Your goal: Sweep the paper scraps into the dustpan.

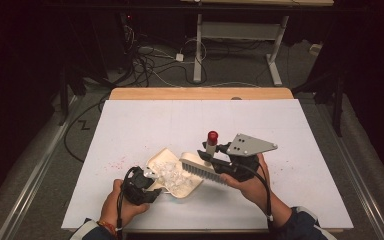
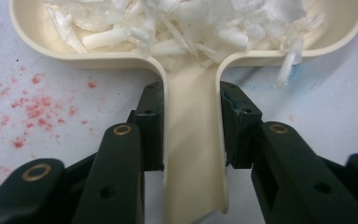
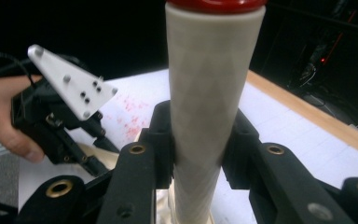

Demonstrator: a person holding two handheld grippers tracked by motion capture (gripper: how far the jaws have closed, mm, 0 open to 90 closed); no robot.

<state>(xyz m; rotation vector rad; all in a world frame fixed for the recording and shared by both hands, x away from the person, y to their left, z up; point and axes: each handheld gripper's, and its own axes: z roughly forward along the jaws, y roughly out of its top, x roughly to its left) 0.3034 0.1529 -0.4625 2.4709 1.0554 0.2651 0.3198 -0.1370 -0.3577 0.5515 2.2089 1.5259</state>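
Sweeping step: left tongs [image 2: 191, 130] are clamping the dustpan [image 1: 172, 172] handle on the bench [image 1: 290, 165], pan holding white shreds [image 2: 182, 23]; right tongs [image 3: 200, 140] are gripping the brush [image 1: 206, 167] handle. Keeping the pan flat and strokes short should prevent spills.

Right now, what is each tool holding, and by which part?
The left tool grips the cream dustpan by its handle. The right tool grips the brush by its upright handle.

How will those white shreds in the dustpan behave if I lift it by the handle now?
The white shreds look thin and loose, so probably light and apt to slide. They are heaped across the dustpan, and one piece already hangs over its rim; tilting would likely spill more.
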